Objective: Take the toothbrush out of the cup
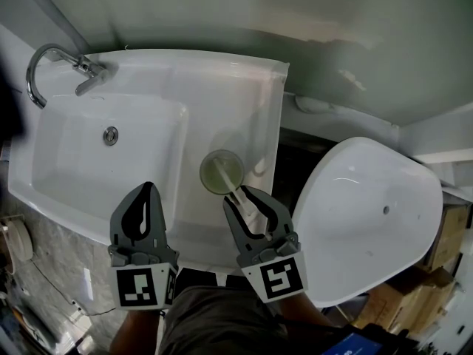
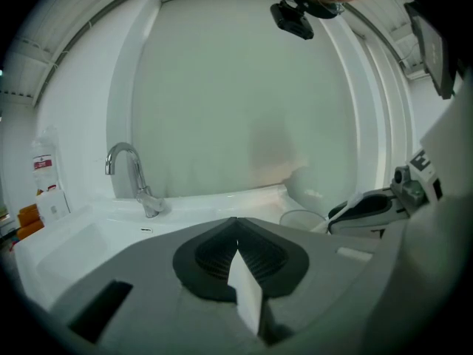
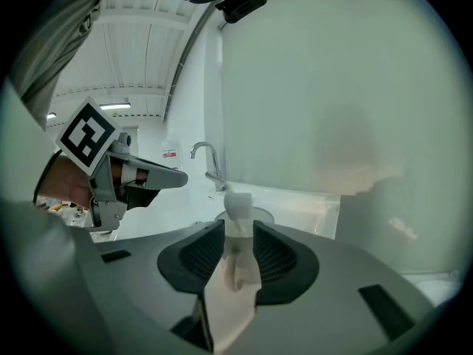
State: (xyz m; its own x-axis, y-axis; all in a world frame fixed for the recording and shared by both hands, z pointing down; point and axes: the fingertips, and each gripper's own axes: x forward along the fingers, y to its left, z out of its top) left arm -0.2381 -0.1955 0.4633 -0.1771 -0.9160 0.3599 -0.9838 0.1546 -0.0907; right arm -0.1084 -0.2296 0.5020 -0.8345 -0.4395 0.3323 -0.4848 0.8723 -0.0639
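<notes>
A translucent cup (image 1: 222,171) stands on the white sink counter (image 1: 244,102), to the right of the basin. A white toothbrush (image 1: 233,191) leans out of it toward me. My right gripper (image 1: 239,194) is at the cup's near rim, its jaws shut on the toothbrush handle. In the right gripper view the brush (image 3: 238,204) fills the gap between the pads (image 3: 203,254), with the cup rim (image 3: 262,217) just behind. My left gripper (image 1: 148,188) hovers over the counter's near edge, left of the cup, shut and empty; its pads (image 2: 255,254) meet.
A chrome faucet (image 1: 55,69) stands at the back left of the basin (image 1: 66,161), which has a drain (image 1: 110,134). A white oval toilet lid (image 1: 369,220) lies to the right of the counter. Cardboard boxes (image 1: 443,242) sit at the far right. A wall rises behind the sink.
</notes>
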